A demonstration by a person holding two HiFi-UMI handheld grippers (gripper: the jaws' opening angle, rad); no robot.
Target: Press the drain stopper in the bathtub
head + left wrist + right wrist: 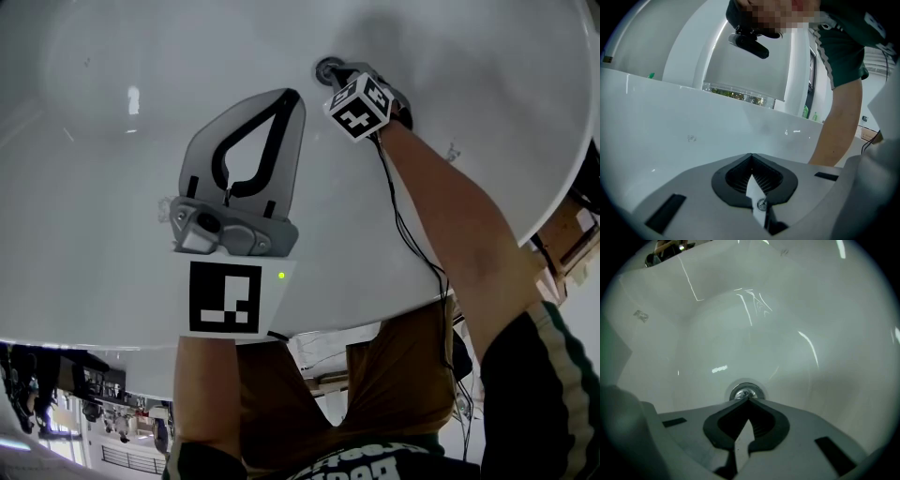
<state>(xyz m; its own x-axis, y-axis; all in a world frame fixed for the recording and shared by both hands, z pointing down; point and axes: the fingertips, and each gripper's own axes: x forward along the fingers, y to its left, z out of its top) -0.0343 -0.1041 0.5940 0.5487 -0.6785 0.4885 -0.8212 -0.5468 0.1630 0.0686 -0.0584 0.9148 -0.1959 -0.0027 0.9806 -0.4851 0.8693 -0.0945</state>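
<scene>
White bathtub [103, 187] fills the head view, and the person leans over its near rim.

Right hand-held gripper [337, 71] is down on the tub floor, well away from the near rim, arm [464, 234] stretched out into the tub. Its marker cube [359, 103] faces the camera and covers most of the jaws. A black cable [412, 239] runs along the forearm.

In the right gripper view the right hand-held gripper [749, 400] has its jaws closed, tips together, nothing between them. The drain stopper [745, 392], round and chrome, sits in the tub floor right at the tips, its near edge covered by them. Contact or just above: cannot tell. In the head view the drain stopper [327, 67] shows as a small dark ring just left of the cube.

Left hand-held gripper [293, 95] is over the middle of the tub, well apart from the stopper, tips pointing to the far side. In the left gripper view the left hand-held gripper [751, 155] is closed too, jaws meeting at the tip, empty, looking at the white tub wall [693, 136]. Small green bottles [806, 111] stand on the tub's rim on that side, next to the person's bare arm [836, 126].
</scene>
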